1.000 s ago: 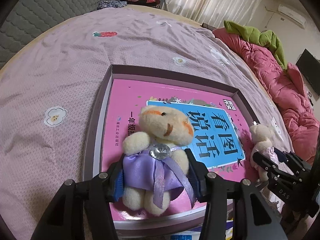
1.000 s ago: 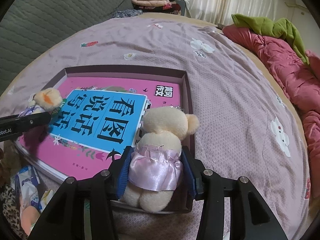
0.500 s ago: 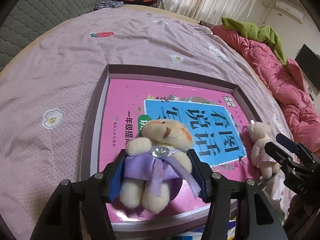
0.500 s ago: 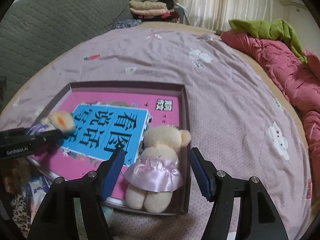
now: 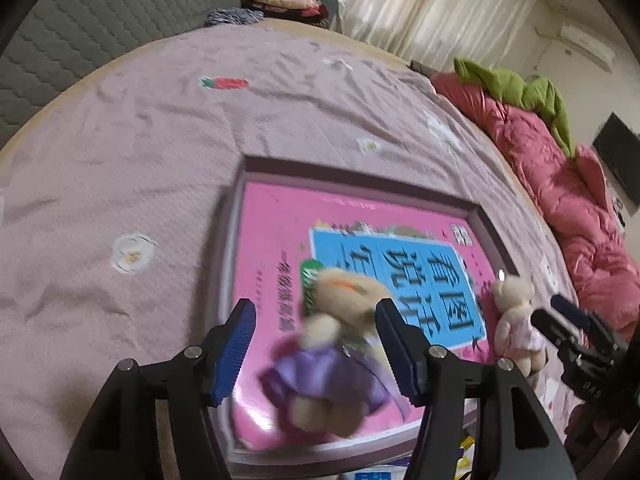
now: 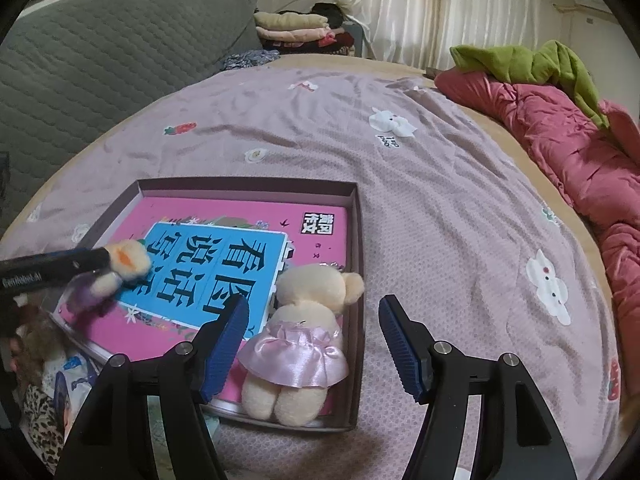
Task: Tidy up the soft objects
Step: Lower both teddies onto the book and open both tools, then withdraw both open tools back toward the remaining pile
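A cream teddy in a purple dress [image 5: 336,356] lies blurred on the pink book in the shallow box [image 5: 360,180]; it also shows in the right wrist view [image 6: 116,272]. My left gripper [image 5: 316,344] is open, its blue pads apart on either side of the teddy. A cream teddy in a pink dress [image 6: 300,344] sits in the box's near right corner [image 6: 356,264] and shows in the left wrist view [image 5: 516,328]. My right gripper [image 6: 314,340] is open, drawn back from the pink teddy.
The box rests on a mauve bedspread [image 6: 400,160]. A pink quilt [image 6: 580,152] with a green cloth [image 6: 528,60] lies along the right. A grey padded headboard [image 6: 100,60] and folded clothes [image 6: 296,28] are at the back. Packets [image 6: 60,380] lie near the front left.
Both grippers opened and let go of their teddies, then pulled back and up. The purple teddy has tipped over onto the book and is blurred with motion.
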`<state>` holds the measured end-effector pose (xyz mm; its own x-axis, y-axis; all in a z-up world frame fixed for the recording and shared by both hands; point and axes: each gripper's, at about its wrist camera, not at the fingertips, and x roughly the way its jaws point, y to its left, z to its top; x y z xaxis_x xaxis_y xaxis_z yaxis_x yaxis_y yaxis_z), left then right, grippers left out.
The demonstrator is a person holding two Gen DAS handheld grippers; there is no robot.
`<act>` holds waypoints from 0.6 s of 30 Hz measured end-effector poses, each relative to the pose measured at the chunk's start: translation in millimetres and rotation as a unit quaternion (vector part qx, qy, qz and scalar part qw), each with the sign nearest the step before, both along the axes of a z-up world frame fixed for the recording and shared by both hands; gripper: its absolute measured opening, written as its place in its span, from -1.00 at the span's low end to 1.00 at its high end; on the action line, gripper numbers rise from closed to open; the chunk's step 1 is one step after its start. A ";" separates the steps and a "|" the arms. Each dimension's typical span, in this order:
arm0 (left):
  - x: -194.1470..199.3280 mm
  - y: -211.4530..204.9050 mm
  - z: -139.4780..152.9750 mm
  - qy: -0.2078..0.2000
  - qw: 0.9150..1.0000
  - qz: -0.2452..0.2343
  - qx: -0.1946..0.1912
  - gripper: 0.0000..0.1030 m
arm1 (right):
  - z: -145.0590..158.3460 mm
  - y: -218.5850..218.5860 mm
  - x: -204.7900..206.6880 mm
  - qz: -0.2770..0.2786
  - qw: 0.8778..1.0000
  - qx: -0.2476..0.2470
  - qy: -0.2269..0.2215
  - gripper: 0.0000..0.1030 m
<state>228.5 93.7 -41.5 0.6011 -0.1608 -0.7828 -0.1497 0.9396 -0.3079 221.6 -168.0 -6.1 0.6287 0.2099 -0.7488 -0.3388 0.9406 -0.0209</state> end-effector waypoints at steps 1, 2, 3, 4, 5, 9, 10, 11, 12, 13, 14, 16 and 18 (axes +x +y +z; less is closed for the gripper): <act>-1.4 6.0 3.9 -0.005 1.000 0.007 -0.002 0.20 | 0.6 -0.7 0.0 -0.001 1.000 0.000 -0.001 0.34; -2.3 9.9 6.8 -0.008 1.000 0.012 -0.003 0.20 | 1.2 -1.5 0.0 -0.002 1.000 0.001 -0.002 0.34; -3.3 14.3 9.9 -0.012 1.000 0.017 -0.004 0.20 | 2.2 -2.3 -0.2 -0.002 1.000 0.002 -0.004 0.34; -4.6 18.4 12.4 -0.015 1.000 0.022 -0.005 0.20 | 3.0 -3.1 -0.2 -0.003 1.000 0.003 -0.006 0.34; -5.1 21.4 14.5 -0.018 0.999 0.027 -0.006 0.20 | 3.9 -3.8 -0.3 -0.004 1.000 0.003 -0.008 0.35; -7.1 26.5 18.3 -0.024 0.999 0.035 -0.004 0.20 | 9.9 -7.9 -1.5 -0.007 1.000 0.012 -0.020 0.35; -7.5 25.5 18.7 -0.024 0.999 0.033 -0.004 0.20 | 11.1 -8.5 -1.8 -0.007 1.000 0.012 -0.023 0.36; -7.9 24.0 19.3 -0.025 0.999 0.030 -0.004 0.20 | 12.5 -9.1 -2.3 -0.007 1.000 0.013 -0.027 0.38; -8.6 22.8 19.9 -0.026 0.999 0.026 -0.003 0.20 | 13.7 -9.6 -3.1 -0.007 0.999 0.013 -0.031 0.44; -9.6 21.0 21.3 -0.030 0.999 0.019 -0.001 0.21 | 14.9 -9.9 -3.6 -0.009 0.999 0.012 -0.035 0.45; -10.6 19.6 22.1 -0.033 0.999 0.016 0.001 0.21 | 16.6 -10.9 -4.7 -0.009 0.999 0.014 -0.039 0.45; -12.9 19.7 24.2 -0.038 0.999 0.013 0.002 0.27 | 20.1 -12.1 -5.9 -0.009 0.999 0.016 -0.046 0.45; -16.2 22.3 27.6 -0.043 0.999 0.017 0.005 0.31 | 25.1 -13.6 -7.8 -0.009 0.998 0.019 -0.059 0.45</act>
